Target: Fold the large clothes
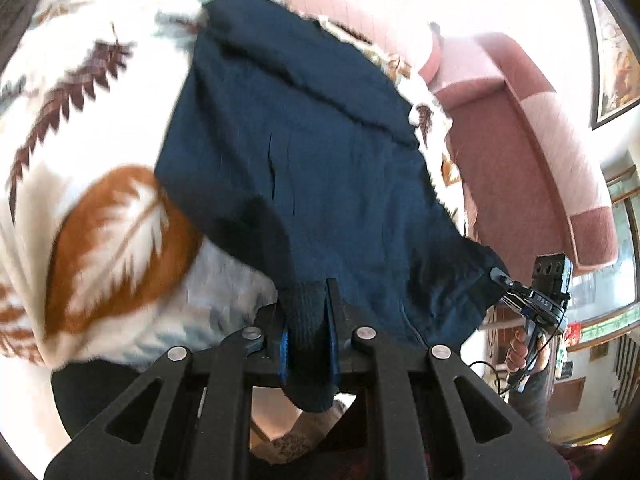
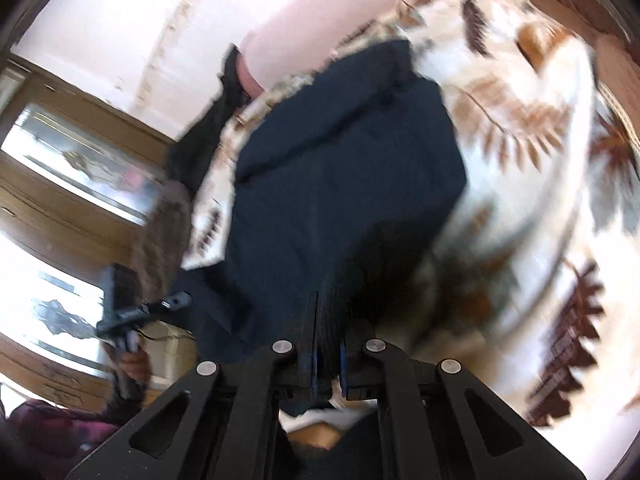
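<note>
Holding the garment by two points of its near edge, both tools are clenched on navy cloth: the left tool pinches a dark bunched hem, the right tool a similar fold. The garment lies spread over a leaf-print blanket on what appears to be a bed, its far part rumpled. Judgement: folding is at an early stage; no finished crease is visible, and the lifted edge has yet to be carried over. A pink headboard stands beyond the far edge. Nothing visibly obstructs the cloth; motion blur limits detail.
</note>
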A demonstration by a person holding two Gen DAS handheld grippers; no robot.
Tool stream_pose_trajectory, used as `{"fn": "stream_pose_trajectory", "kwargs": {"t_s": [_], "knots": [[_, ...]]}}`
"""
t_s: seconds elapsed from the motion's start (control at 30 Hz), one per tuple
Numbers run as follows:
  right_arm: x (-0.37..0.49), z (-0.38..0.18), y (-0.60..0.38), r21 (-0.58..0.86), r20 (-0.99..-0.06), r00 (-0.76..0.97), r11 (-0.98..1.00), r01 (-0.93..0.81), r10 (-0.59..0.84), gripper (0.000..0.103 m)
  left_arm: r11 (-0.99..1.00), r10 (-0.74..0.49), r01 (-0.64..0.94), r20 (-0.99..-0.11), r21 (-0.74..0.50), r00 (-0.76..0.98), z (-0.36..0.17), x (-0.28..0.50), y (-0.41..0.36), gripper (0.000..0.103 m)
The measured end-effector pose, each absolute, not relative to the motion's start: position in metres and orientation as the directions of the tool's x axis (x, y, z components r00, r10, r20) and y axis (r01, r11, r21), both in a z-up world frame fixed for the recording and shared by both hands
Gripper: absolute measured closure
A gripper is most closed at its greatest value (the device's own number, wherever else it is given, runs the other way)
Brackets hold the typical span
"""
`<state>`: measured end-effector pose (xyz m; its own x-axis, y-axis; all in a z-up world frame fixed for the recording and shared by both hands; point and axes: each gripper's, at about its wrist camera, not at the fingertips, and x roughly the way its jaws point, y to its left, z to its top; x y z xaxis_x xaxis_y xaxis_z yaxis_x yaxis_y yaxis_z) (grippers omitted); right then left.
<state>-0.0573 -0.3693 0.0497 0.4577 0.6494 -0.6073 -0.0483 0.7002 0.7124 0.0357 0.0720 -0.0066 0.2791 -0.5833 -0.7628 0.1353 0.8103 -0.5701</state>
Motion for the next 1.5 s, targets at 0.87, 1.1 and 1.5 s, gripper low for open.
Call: {"fn": "stream_pose_trajectory", "kwargs": {"t_s": [0.87, 1.1, 1.5], "knots": [[0.209, 0.013, -0.391, 0.867, -0.432, 0.661, 0.485, 0.115, 0.614, 0.097, 0.827, -0.431, -0.133, -0.768, -0.546, 0.475, -0.018, 0.304, 0.105, 0.1], [0.274, -0.022, -0.415, 0.891, -0.424, 0.718, 0.397, 0.22, 0.552, 0.098, 0.845, -0.387, -0.148, -0.778, -0.515, 0.495, -0.016, 0.376, 0.096, 0.1], [0.308, -0.046, -0.433, 0.902, -0.418, 0.772, 0.319, 0.291, 0.479, 0.066, 0.846, -0.364, -0.211, -0.819, -0.49, 0.443, -0.031, 0.453, 0.1, 0.095]]}}
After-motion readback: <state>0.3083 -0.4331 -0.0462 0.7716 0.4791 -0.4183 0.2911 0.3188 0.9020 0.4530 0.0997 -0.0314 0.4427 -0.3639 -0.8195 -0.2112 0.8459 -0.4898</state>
